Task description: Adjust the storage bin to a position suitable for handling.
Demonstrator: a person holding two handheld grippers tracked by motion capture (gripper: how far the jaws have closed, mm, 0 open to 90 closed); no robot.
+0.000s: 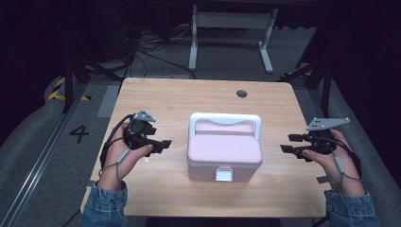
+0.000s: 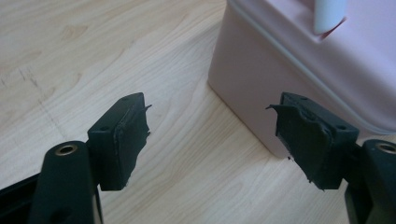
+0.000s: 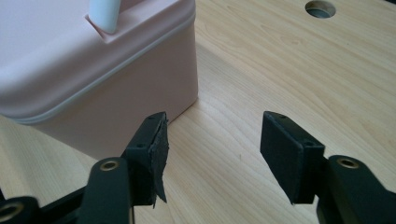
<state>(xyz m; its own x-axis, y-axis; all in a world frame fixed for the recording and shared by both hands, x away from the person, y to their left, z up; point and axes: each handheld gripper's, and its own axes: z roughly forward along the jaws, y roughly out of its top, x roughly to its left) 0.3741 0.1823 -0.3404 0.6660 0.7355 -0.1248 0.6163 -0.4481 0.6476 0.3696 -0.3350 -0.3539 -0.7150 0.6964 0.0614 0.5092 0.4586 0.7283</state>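
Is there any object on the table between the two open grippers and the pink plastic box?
No. Bare wooden table separates the left gripper and right gripper from the pink plastic box.

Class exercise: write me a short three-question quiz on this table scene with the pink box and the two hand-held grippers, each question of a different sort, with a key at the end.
1. True or false: the lid of the pink box is shut.
2. Which gripper touches the box? A) left gripper B) right gripper C) neither
3. Fill in: the white handle lies folded toward the ____ edge of the table.

Key
1. True; the lid sits flat, and the white latch is down at the front.
2. C; both are open, one on each side, apart from the box.
3. Far.
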